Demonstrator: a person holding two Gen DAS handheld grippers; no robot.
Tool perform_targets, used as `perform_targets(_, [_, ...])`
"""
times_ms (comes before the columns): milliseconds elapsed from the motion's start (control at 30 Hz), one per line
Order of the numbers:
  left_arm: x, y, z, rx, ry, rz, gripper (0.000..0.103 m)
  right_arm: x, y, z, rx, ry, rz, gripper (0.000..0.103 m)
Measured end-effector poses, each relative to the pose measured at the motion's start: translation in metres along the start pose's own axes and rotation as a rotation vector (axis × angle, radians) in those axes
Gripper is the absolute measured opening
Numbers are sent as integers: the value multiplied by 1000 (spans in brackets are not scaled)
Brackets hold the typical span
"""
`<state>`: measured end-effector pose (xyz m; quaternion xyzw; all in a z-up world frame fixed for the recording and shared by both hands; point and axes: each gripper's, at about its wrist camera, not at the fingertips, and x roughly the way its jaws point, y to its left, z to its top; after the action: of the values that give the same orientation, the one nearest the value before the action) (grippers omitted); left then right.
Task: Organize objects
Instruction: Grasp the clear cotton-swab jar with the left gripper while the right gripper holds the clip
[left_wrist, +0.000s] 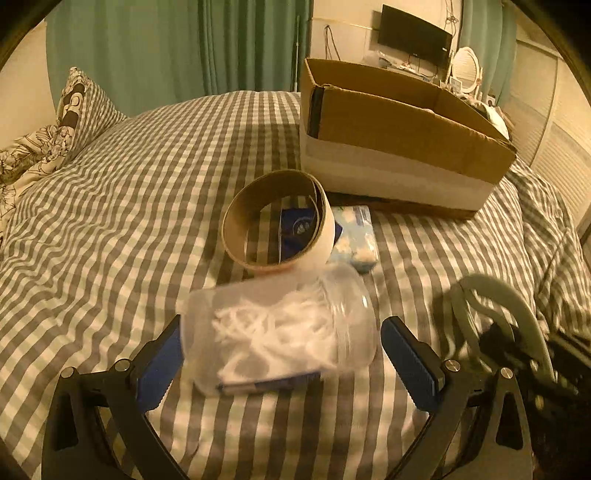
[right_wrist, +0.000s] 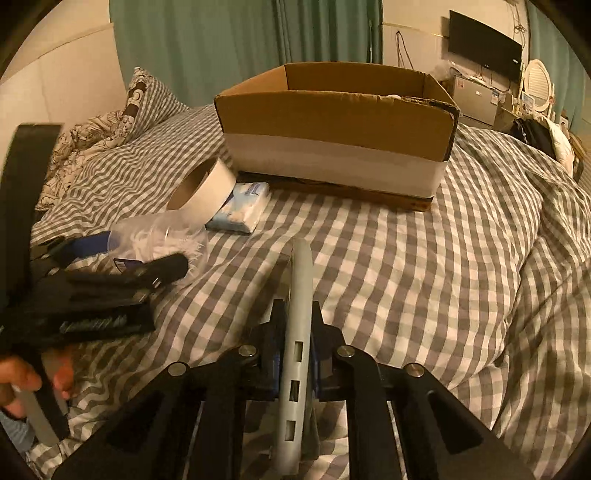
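Observation:
A clear plastic jar (left_wrist: 280, 332) of white bits lies on its side on the checked bed, between the fingers of my left gripper (left_wrist: 282, 354), which is open around it. The jar also shows in the right wrist view (right_wrist: 159, 240). Behind it a wide tape roll (left_wrist: 277, 221) leans on a blue tissue pack (left_wrist: 354, 236). An open cardboard box (left_wrist: 399, 136) stands further back. My right gripper (right_wrist: 295, 332) is shut on a grey slotted band-like object (right_wrist: 297, 325), held edge-on above the bed.
Patterned pillows (left_wrist: 55, 129) lie at the far left. Green curtains hang behind the bed. A wall TV (left_wrist: 413, 35) and cluttered dresser are at the back right. The grey object and right gripper show at right in the left wrist view (left_wrist: 509, 332).

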<state>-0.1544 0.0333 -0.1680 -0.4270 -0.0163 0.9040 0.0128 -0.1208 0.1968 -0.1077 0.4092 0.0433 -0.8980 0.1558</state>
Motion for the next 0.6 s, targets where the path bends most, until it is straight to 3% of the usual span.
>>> perform_targets(133, [-5, 4, 1, -24, -5, 0, 93, -7, 2, 1, -14, -15, -13, 11])
perform_targets(333, [-30, 9, 2, -50, 0, -28, 92, -33, 0, 6, -11, -65, -29, 10])
perform_targets(600, [-99, -3, 43, -8, -137, -66, 92, -92, 0, 48, -66, -211, -47, 10])
